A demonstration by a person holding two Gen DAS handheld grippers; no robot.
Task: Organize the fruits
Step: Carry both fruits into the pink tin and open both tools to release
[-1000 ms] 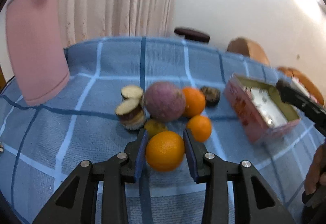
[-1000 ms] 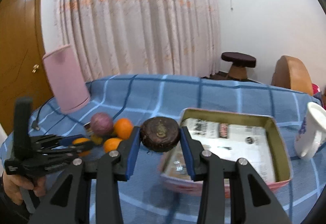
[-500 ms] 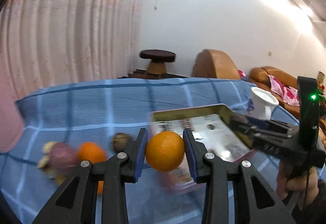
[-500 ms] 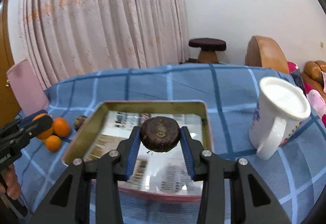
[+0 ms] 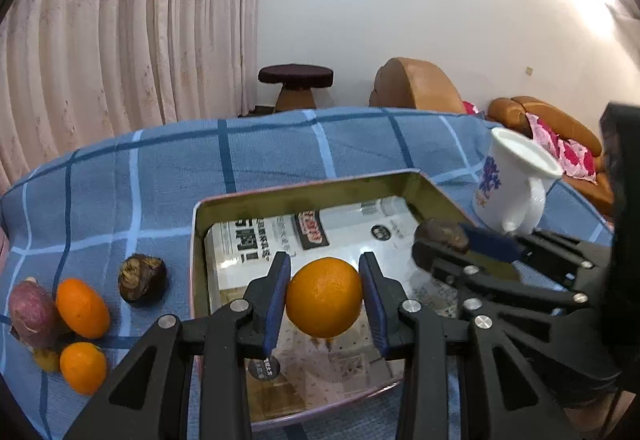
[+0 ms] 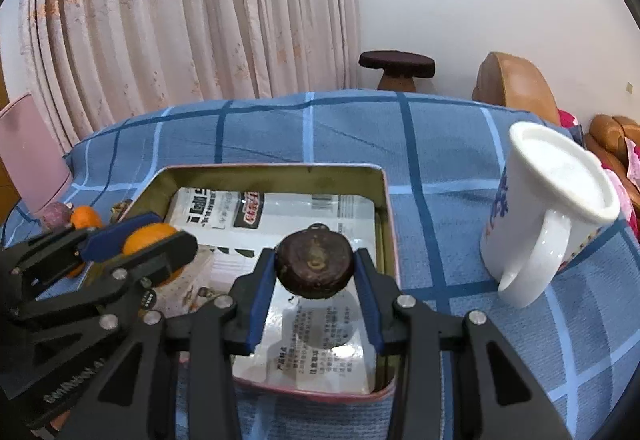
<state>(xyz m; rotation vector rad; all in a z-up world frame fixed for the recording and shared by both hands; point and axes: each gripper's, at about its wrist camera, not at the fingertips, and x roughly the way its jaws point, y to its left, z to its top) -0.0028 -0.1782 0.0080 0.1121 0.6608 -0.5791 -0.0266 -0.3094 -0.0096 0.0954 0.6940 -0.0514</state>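
left gripper clamps an orange above the tin tray, raised for dropping in | right gripper grips a dark brown round fruit over the same tray, near its right wall | loose oranges and a purple fruit wait on the table left of the tray | white mug stands clear

We see pleated pink curtains at left, a white wall – dark round stool w/ brown sofa behind.
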